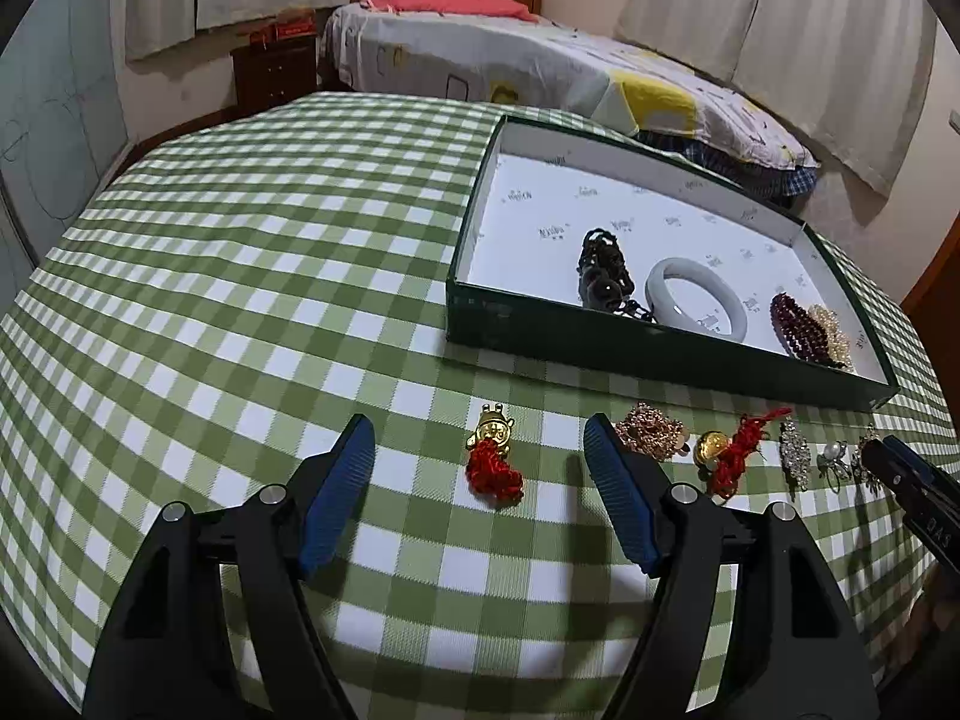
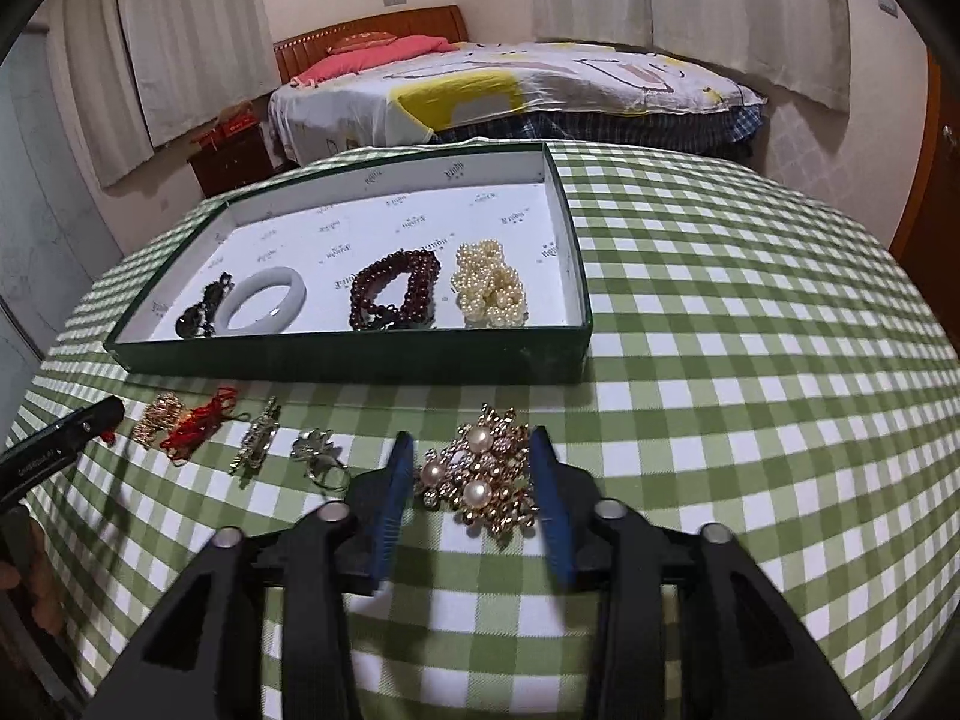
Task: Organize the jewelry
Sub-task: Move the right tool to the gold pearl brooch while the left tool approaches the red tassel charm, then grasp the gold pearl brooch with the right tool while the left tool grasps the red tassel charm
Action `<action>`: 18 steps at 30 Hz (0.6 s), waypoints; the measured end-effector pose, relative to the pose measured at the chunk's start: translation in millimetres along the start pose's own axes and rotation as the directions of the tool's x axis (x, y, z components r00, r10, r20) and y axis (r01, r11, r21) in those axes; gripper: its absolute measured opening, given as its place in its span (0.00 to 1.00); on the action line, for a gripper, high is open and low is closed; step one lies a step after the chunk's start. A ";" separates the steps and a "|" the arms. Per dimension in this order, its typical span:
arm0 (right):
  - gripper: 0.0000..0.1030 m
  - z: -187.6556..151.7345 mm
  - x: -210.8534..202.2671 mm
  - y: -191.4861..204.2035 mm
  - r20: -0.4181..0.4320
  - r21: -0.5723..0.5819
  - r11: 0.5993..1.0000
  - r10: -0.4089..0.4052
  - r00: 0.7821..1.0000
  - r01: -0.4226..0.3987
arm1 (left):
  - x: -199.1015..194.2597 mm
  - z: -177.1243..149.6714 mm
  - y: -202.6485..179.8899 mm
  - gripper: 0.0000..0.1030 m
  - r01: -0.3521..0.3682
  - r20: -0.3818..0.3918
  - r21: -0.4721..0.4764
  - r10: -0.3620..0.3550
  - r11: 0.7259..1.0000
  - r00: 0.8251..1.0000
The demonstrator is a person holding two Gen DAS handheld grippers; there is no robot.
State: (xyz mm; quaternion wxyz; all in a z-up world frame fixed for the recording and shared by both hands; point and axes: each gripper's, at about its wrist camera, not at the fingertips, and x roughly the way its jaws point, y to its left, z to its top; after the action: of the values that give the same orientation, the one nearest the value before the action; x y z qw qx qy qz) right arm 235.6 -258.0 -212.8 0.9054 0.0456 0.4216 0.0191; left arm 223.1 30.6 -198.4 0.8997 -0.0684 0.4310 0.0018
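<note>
My left gripper (image 1: pixel 477 426) is open just above the checked cloth, and a gold charm on a red cord (image 1: pixel 493 456) lies between its blue fingers, untouched. My right gripper (image 2: pixel 473 437) is open around a pearl-and-gold brooch (image 2: pixel 480 480), which rests on the cloth with small gaps to both pads. The green box (image 2: pixel 360 360) behind holds a dark bracelet (image 1: pixel 603 270), a white bangle (image 2: pixel 297 291), dark red beads (image 2: pixel 414 264) and pearls (image 2: pixel 489 291).
Between the grippers, in a row along the cloth, lie a rose-gold piece (image 1: pixel 651 429), an amber ball on red cord (image 1: pixel 735 450), a crystal brooch (image 2: pixel 258 438) and a silver ring (image 2: pixel 318 450). A bed (image 2: pixel 510 90) stands beyond the table.
</note>
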 end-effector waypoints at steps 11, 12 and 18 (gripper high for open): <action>0.45 -1.6 -0.5 -1.1 -0.017 -0.008 1.000 -0.001 1.000 0.001 | -0.6 -0.7 -5.5 0.48 -0.002 -0.003 0.039 0.002 0.999 1.000; 0.44 -1.4 -0.8 -0.8 -0.017 -0.012 1.000 -0.007 1.000 0.006 | -0.8 -1.2 -5.3 0.48 0.000 -0.003 0.041 0.000 0.999 1.000; 0.51 0.0 -2.3 -5.7 0.000 0.003 1.000 -0.009 1.000 0.009 | -2.4 -3.5 -4.6 0.47 0.002 -0.003 0.044 -0.002 0.999 1.000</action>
State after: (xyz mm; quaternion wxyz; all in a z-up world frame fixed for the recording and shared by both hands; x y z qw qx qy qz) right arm 234.1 -263.8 -211.6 0.9055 0.0449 0.4216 0.0145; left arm 219.2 25.7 -198.1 0.9004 -0.0488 0.4322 -0.0088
